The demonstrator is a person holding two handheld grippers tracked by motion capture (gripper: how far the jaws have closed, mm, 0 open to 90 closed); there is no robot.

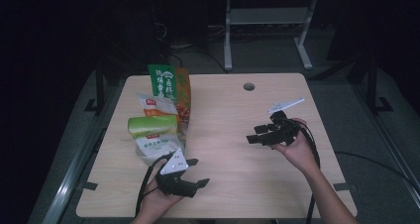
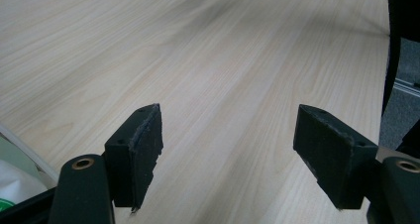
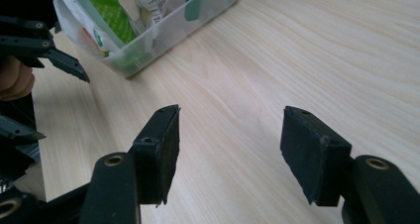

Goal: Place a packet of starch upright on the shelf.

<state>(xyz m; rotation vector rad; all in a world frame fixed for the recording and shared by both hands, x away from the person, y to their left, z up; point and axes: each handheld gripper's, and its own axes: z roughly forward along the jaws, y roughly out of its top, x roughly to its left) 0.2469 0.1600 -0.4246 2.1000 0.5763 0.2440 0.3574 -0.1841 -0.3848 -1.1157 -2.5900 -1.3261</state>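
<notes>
Two black two-jaw grippers hang over the pale wooden surface (image 1: 233, 149), both spread wide and holding nothing: the left gripper (image 1: 194, 172) near the front edge, the right gripper (image 1: 258, 133) toward the right edge. A clear plastic bin (image 3: 173, 26) of upright snack packets (image 1: 157, 117) sits along the left edge. Likely next comes a reach into it; approach from above, jaws astride one packet's top.

The tabletop (image 2: 223, 75) was pale wood-grain laminate, smooth with a soft sheen. Each hand-held gripper had matt black plastic jaws faced with rough, frayed black foam pads (image 3: 171, 144). A clear plastic bin (image 3: 198, 13) held glossy plastic food packets (image 1: 163, 110).
</notes>
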